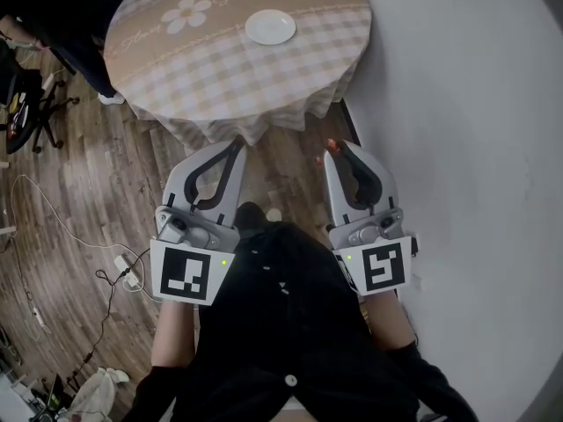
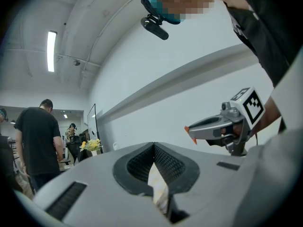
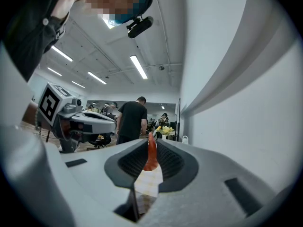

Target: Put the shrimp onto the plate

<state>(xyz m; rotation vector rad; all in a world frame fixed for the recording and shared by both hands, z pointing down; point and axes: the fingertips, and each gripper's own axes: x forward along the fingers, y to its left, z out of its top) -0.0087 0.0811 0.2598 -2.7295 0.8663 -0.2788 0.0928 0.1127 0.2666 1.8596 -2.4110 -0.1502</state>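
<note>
A white plate (image 1: 270, 27) lies on a round table with a checked cloth (image 1: 220, 69), far ahead of both grippers. I hold both grippers close to my body over the wooden floor, short of the table. My right gripper (image 1: 336, 151) is shut on an orange shrimp (image 3: 151, 153), whose tip (image 1: 330, 146) sticks out between the jaws. My left gripper (image 1: 237, 149) is shut with nothing between its jaws (image 2: 154, 148). The left gripper view shows the right gripper (image 2: 222, 126) from the side with orange at its tips.
A white wall (image 1: 466, 148) runs along the right, close to the table. A black office chair (image 1: 31, 104) stands at the left and cables (image 1: 110, 271) trail on the floor. A person in a black shirt (image 3: 131, 119) stands further back in the room.
</note>
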